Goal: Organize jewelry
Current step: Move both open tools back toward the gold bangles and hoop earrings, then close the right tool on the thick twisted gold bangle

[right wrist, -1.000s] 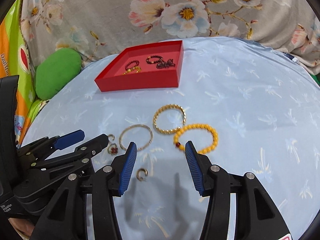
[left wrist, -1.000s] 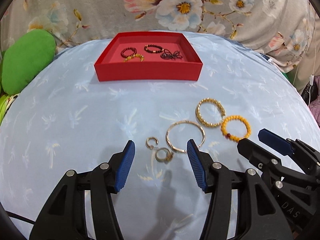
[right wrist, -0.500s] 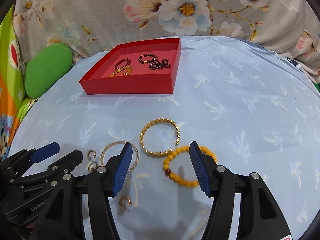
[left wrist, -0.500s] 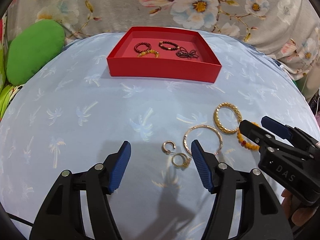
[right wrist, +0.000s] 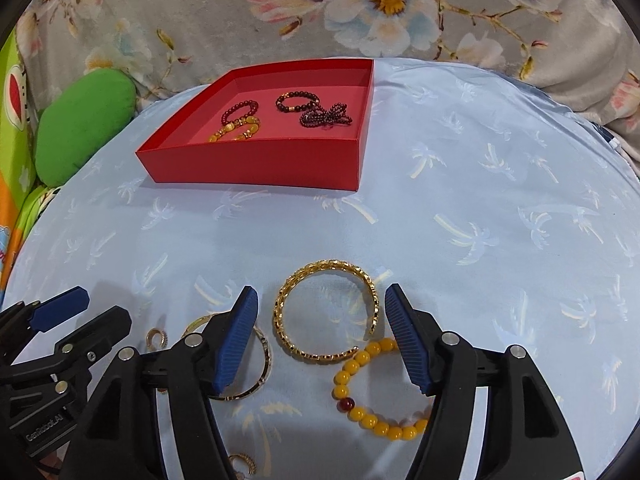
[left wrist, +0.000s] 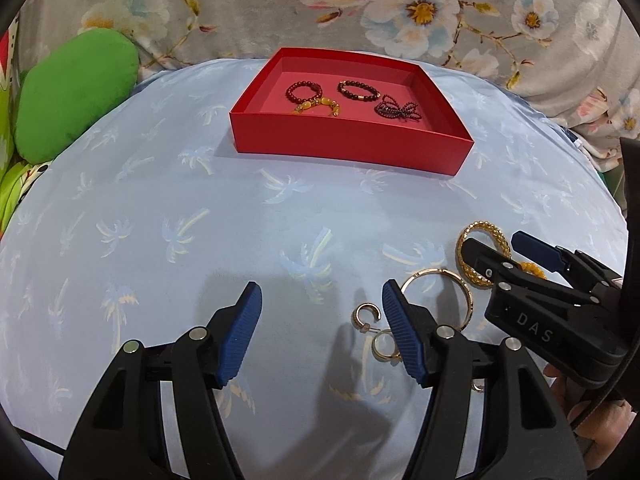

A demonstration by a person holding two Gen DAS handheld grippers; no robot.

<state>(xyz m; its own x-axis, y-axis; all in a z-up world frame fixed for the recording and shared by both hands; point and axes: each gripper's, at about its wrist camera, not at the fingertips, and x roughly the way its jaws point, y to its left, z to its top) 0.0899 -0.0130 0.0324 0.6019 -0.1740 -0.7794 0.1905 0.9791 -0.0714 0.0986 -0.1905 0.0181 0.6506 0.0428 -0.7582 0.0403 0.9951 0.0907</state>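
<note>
A red tray [left wrist: 352, 148] at the back of the cloth holds dark bead bracelets, an amber one and a dark beaded bow. Loose on the cloth lie a gold chain bangle [right wrist: 332, 266], a yellow bead bracelet [right wrist: 352, 366], a thin gold bangle [left wrist: 436, 272] and small gold earrings [left wrist: 366, 312]. My right gripper [right wrist: 322, 291] hovers over the chain bangle, jaws opening, pads clear of it. My left gripper [left wrist: 322, 292] stands open over bare cloth, the earrings just beside its right finger. The right gripper [left wrist: 493, 240] shows at the right of the left wrist view.
The jewelry lies on a light blue palm-print cloth [left wrist: 200, 220]. A green cushion [left wrist: 72, 96] sits at the left and a floral fabric [left wrist: 400, 8] rises behind the tray. Part of a person's hand [left wrist: 580, 420] shows at the lower right. My left gripper [right wrist: 104, 304] enters the right wrist view's lower left.
Both grippers have widened. The right one has moved forward from the yellow bracelet and now straddles the chain bangle. The left one has slid left, so the earrings now lie beside its right finger.
</note>
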